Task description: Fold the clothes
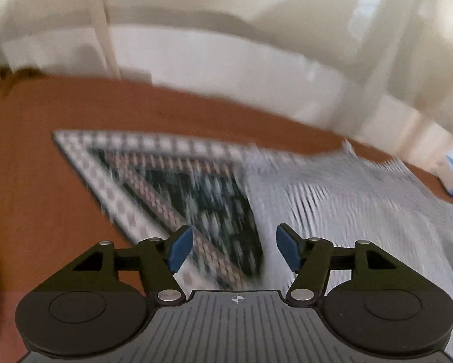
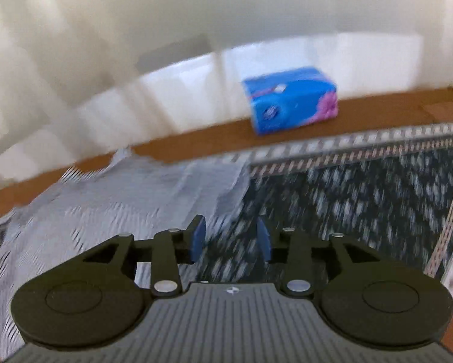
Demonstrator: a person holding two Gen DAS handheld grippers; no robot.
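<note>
The left claw (image 1: 234, 249) is hanging wide open with nothing between its 2 blue pads, poised just above the patterned cloth with a dark centre and pale checked border (image 1: 178, 193). In its view, the claw is sitting over the line where the cloth's dark printed face meets a pale grey turned-over portion (image 1: 347, 211) lying to the right. The right claw (image 2: 231, 242) is also standing apart and empty, its pads a little closer together, hovering above the same boundary; here the pale underside (image 2: 105, 202) is lying to the left and the dark face (image 2: 362, 196) to the right. Whether either claw is touching the fabric cannot be told, since both views are smeared by motion.

The cloth is resting spread on the brown tabletop (image 1: 60, 151), with a triangular corner of its printed side showing at the left in the left view. Farther off, near the far edge, a blue tissue pack with a pink print (image 2: 291, 103) is standing apart from the cloth.

Judging by the flap already turned over onto the printed face, 1 fold appears to be started or done. The flap is looking rumpled rather than squared, so smoothing and further folds seem to be remaining.
</note>
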